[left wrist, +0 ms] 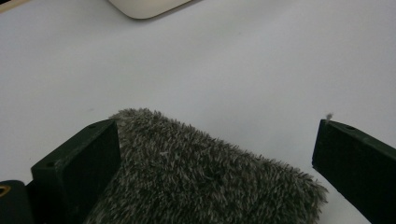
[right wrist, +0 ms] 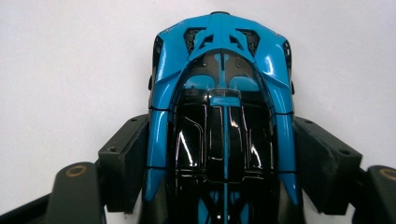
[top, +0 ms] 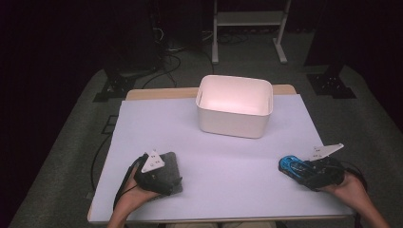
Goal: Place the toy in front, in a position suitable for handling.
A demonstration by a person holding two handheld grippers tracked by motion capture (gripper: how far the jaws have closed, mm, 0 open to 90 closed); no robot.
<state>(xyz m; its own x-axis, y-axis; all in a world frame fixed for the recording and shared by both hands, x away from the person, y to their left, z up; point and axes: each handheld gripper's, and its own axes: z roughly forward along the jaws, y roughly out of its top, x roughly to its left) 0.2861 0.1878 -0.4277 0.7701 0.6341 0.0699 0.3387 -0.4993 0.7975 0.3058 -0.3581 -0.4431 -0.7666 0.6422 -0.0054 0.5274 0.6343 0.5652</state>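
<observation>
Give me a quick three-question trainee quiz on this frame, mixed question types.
1. True or false: the blue toy car lies inside the white bin.
2. What sits between the left gripper fingers? A) grey furry pad B) sponge C) cup
3. Which gripper's fingers press on the car's sides?

Key: 1 false, it is on the table. 2 A, the grey furry pad. 3 the right gripper.

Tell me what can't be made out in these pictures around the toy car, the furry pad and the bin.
- Blue toy car: its rear end, cut off by the bottom edge of the right gripper view; wheels hidden under its body.
- Grey furry pad: mostly covered by the left gripper in the high view.
- White bin: floor hidden behind its near wall in the high view.
</observation>
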